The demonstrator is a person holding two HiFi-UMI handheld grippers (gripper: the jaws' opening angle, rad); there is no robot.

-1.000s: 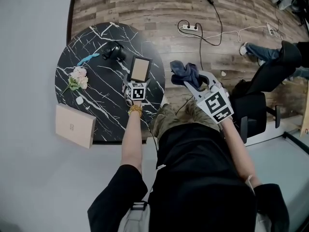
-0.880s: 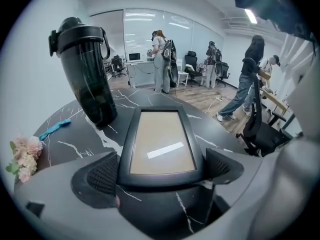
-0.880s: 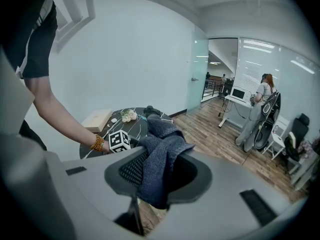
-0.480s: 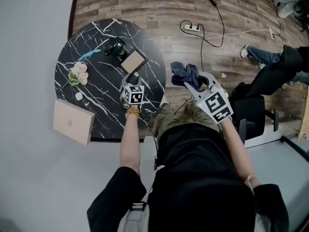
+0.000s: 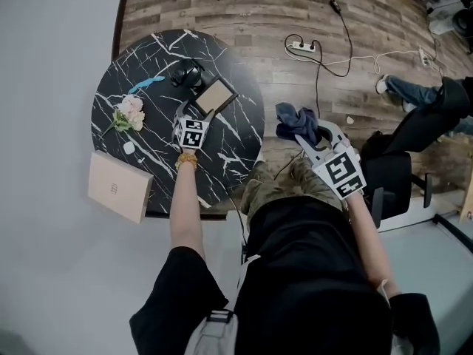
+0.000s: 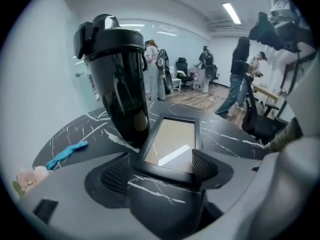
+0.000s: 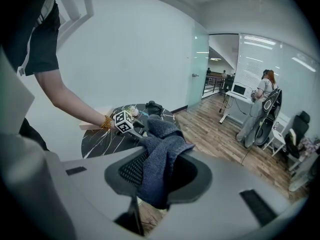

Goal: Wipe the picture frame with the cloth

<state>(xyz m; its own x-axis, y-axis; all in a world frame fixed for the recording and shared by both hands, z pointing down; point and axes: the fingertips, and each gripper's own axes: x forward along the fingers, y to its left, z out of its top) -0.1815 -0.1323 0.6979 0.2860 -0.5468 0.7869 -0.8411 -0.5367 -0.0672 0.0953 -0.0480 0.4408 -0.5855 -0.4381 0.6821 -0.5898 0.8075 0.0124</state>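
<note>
The black picture frame (image 5: 215, 97) lies flat on the round black marble table (image 5: 133, 168), beside a black bottle (image 5: 187, 73). My left gripper (image 5: 196, 115) reaches over the frame's near end. In the left gripper view the frame (image 6: 172, 141) has its near edge between the two pads (image 6: 118, 174), and the jaws are opening around it. My right gripper (image 5: 307, 135) hovers off the table's right side, over the floor, shut on a dark blue cloth (image 5: 294, 119). The cloth (image 7: 160, 154) hangs bunched between that gripper's (image 7: 160, 176) jaws.
Pink flowers (image 5: 127, 113), a blue strip (image 5: 148, 84) and a tan box (image 5: 118, 187) occupy the table's left half. The bottle (image 6: 122, 84) stands just left of the frame. A power strip with cables (image 5: 307, 46) lies on the wood floor; a person's legs (image 5: 414, 95) show at right.
The frame stood upright in my left gripper a second ago; now it lies flat beside the bottle. My left gripper shifted left. The right gripper kept still with the cloth.
</note>
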